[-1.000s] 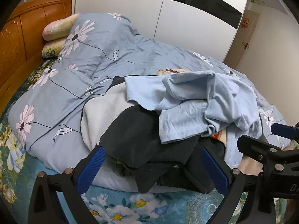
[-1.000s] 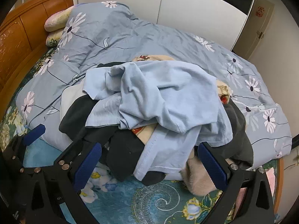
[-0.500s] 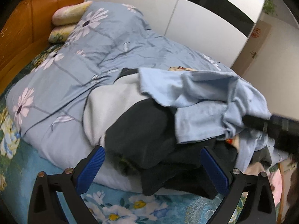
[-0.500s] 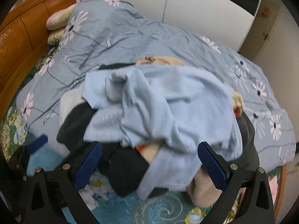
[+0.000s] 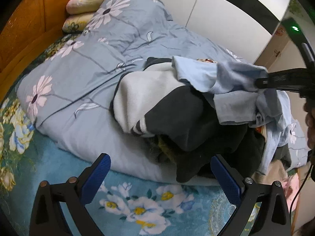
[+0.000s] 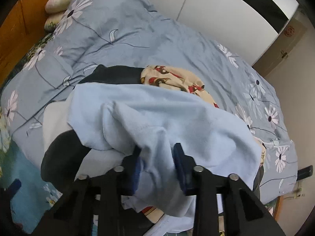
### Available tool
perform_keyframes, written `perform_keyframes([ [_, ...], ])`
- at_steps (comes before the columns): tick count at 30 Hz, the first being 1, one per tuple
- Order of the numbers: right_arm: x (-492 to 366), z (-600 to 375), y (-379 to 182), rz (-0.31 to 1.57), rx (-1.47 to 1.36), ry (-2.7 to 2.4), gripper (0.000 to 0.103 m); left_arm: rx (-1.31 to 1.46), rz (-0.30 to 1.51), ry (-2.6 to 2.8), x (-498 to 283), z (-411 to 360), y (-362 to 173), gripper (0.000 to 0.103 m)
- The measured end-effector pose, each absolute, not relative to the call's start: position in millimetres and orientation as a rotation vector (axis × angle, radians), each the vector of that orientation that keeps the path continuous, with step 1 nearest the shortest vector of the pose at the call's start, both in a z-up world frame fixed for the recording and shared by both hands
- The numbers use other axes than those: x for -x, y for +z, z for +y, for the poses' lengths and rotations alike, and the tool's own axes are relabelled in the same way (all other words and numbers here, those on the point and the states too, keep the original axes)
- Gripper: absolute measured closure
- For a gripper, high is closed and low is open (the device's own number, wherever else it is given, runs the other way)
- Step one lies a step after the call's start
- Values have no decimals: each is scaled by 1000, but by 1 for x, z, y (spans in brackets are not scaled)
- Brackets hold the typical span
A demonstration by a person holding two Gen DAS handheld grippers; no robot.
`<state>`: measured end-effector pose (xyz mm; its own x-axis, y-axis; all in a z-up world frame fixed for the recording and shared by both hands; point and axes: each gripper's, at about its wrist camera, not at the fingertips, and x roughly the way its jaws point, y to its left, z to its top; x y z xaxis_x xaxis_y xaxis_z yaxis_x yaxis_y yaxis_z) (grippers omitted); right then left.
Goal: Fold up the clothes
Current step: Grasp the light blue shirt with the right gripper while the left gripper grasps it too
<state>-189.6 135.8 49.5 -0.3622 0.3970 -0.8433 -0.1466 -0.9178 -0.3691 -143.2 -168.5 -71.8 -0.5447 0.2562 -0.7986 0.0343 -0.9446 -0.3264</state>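
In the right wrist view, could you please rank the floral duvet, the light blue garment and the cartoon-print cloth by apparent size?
1. floral duvet
2. light blue garment, enlarged by nearness
3. cartoon-print cloth, partly covered

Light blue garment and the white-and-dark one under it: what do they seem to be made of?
Light blue garment: soft matte knit, probably cotton jersey; it drapes and bunches between the right tongs, which have just been closing on it. White-and-dark garment: thicker, fuzzy-looking, perhaps fleece; ribbed striped cuff.
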Motion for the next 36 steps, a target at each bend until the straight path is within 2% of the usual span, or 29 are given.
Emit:
perform_keyframes([
  [1, 188, 138, 54, -307, 1524, 2329, 89, 1436, -498, 2608, 141, -172, -72, 0],
  [2, 182, 140, 64, -301, 1488, 2337, 95, 1445, -533, 2604, 139, -176, -71, 0],
  [7, 145, 148, 117, -271, 1316, 2380, 98, 1489, -728, 2539, 130, -184, -66, 1],
  [13, 73, 161, 156, -195, 1212, 2387, 98, 1437, -1169, 2259, 135, -180, -59, 1],
  [16, 39, 168, 164, -153, 1194, 2383, 98, 1424, -1328, 2124, 148, -169, -62, 2],
  [23, -22, 170, 199, -139, 1100, 2394, 98, 1448, -1421, 1972, 180, -135, -73, 16],
  [26, -37, 175, 209, -134, 1089, 2397, 98, 1488, -1441, 1893, 186, -118, -87, 27],
  [28, -45, 178, 214, -133, 1084, 2396, 98, 1494, -1481, 1859, 186, -113, -94, 52],
  [29, -48, 180, 216, -128, 1083, 2395, 98, 1497, -1500, 1841, 186, -110, -97, 57],
  [31, -53, 182, 219, -119, 1082, 2394, 98, 1470, -1560, 1793, 184, -108, -100, 76],
  [32, -54, 183, 220, -114, 1083, 2396, 98, 1456, -1560, 1802, 183, -107, -96, 81],
  [33, -55, 182, 221, -119, 1087, 2397, 98, 1442, -1560, 1811, 183, -107, -92, 95],
  [36, -59, 180, 224, -143, 1091, 2404, 98, 1393, -1516, 1884, 180, -107, -73, 100],
])
